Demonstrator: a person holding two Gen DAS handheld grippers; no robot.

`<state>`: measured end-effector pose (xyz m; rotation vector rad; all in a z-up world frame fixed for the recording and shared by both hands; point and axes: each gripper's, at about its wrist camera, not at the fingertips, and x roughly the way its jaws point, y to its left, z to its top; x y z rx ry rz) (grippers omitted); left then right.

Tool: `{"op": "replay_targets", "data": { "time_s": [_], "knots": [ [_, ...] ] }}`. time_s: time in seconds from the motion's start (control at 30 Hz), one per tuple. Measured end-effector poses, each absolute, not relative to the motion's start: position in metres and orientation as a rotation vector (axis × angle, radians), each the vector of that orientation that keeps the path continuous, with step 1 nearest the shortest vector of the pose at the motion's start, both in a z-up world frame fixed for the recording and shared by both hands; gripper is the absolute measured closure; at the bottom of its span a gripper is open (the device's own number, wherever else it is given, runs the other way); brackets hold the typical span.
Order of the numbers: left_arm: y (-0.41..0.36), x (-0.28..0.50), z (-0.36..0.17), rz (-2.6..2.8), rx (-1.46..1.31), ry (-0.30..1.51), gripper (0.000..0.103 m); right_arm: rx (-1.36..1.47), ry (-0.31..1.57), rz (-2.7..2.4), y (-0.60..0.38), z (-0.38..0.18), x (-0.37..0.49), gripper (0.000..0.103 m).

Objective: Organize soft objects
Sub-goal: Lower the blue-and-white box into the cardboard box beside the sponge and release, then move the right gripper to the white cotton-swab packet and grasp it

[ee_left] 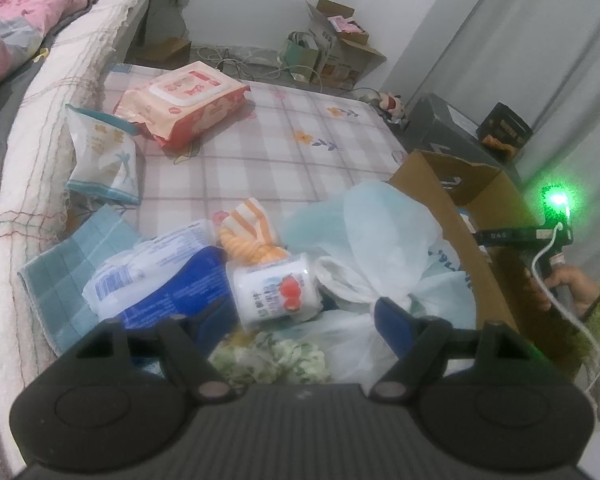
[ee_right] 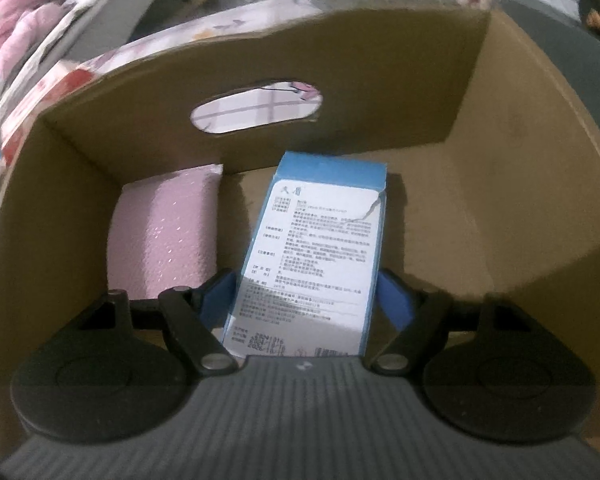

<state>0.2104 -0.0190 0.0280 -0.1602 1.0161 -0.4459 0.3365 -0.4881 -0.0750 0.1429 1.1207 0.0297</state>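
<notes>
**Blue packet at risk of tipping inside the box**

The cardboard box (ee_right: 500,208) was the largest thing, a pink pack (ee_right: 164,224) against its left wall. The right tool (ee_right: 306,300) pinched the blue packet (ee_right: 312,248) by its sides; its long axis ran away toward the far wall. Released tilted, it could topple. The left tool (ee_left: 296,320) hovered spread over the pile.

Place: a home bedroom.
Evidence: a checked floral mattress (ee_left: 284,136), a rumpled pink quilt (ee_left: 16,12) and brown cardboard boxes (ee_left: 340,48) by the wall.
</notes>
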Motion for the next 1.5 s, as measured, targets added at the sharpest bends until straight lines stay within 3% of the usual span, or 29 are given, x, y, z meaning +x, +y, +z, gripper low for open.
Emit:
{"op": "replay_targets", "data": {
  "time_s": [0.33,0.73,1.0,1.27,1.33,1.43,1.5],
  "knots": [
    [-0.014,0.205,0.032,-0.439,-0.164,1.001,0.023,-0.011,1.064,0.08,-0.473,-0.064,0.343,0.027],
    [0.016,0.2,0.045,-0.385,-0.137,0.939,0.022,0.327,0.942,0.059,-0.479,0.011,0.309,0.024],
    [0.053,0.202,0.058,-0.251,-0.009,0.853,0.018,0.37,0.912,0.309,-0.369,0.081,0.322,0.021],
    [0.056,0.251,0.045,-0.16,0.126,0.82,0.018,0.424,1.09,0.46,-0.224,0.062,0.397,0.021],
    [0.055,0.267,0.04,-0.145,0.155,0.815,0.021,0.44,1.12,0.47,-0.194,0.047,0.422,0.021],
    [0.056,0.297,0.03,-0.126,0.155,0.825,0.042,0.474,1.168,0.475,-0.161,0.016,0.461,0.023],
    [0.058,0.315,0.022,-0.131,0.143,0.849,0.045,0.496,1.187,0.461,-0.148,-0.006,0.482,0.028]
  ]
}}
